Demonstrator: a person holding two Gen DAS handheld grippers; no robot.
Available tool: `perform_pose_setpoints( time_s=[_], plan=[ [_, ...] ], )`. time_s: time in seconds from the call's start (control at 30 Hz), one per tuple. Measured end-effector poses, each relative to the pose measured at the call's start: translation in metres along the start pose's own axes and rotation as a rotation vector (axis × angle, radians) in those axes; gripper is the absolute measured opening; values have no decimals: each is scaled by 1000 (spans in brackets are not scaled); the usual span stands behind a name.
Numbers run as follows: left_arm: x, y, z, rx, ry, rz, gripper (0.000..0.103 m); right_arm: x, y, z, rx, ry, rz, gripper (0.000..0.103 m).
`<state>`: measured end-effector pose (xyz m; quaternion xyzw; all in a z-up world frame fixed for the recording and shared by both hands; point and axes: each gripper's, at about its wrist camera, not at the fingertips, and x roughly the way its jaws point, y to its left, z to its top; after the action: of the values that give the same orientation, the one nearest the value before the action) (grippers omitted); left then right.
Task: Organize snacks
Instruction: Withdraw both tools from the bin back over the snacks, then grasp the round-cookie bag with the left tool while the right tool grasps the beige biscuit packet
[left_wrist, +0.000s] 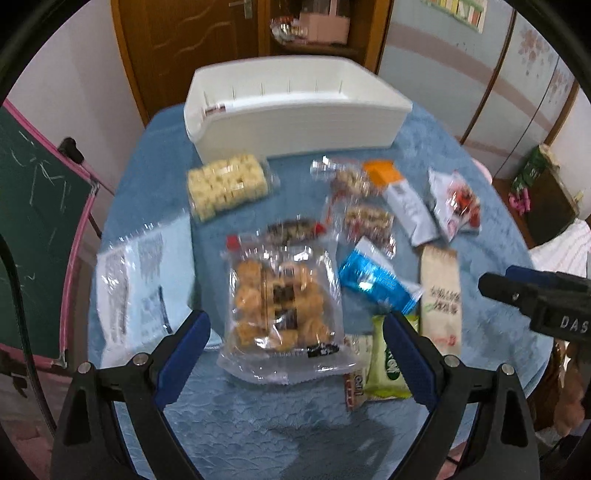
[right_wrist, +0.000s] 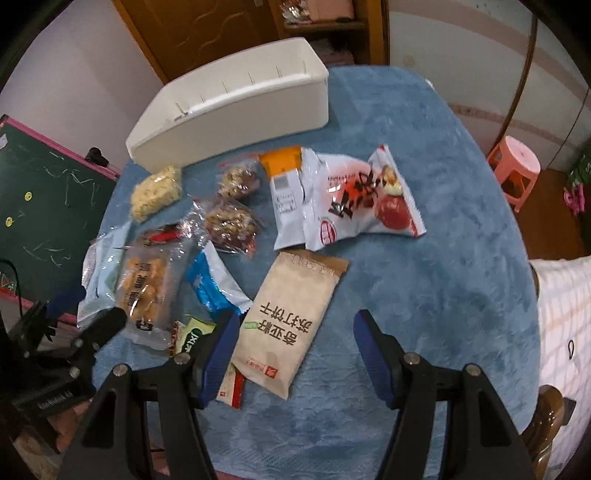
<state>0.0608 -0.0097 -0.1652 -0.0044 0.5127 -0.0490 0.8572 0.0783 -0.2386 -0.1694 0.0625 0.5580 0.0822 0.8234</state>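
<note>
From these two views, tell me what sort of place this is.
Probably a room in a home: a wooden door, a child's chalkboard, a pink plastic stool, and snacks beside a white bin on a blue-covered table.

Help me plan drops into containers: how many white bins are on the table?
1. The white bin stands at the far edge of the blue table, beyond the snack packets. No other container shows.

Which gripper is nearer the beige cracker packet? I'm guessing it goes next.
Right. The right gripper is open just over the beige cracker packet; the left gripper is over the clear pastry bag.
</note>
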Motion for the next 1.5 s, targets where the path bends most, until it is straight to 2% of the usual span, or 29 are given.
perform_pose_setpoints(
  time_s=[0.33,0.57,0.67,0.97,1.13,1.23,1.5],
  plan=[
    [39,10,1,-65,103,-52,94,45,-5,2,68,150,41,65],
    [44,13,5,-73,101,-40,94,62,-10,2,143,216,85,65],
    [45,16,7,-83,103,-43,94,66,-4,3,136,227,85,65],
    [55,21,9,-104,133,-34,94,79,14,9,116,241,-15,65],
    [65,21,15,-115,151,-28,94,79,16,6,122,230,-24,62],
    [69,19,17,-124,162,-29,94,75,10,4,119,219,-87,62],
    [87,15,21,-152,206,-15,94,72,3,2,119,216,-78,62]
  ],
)
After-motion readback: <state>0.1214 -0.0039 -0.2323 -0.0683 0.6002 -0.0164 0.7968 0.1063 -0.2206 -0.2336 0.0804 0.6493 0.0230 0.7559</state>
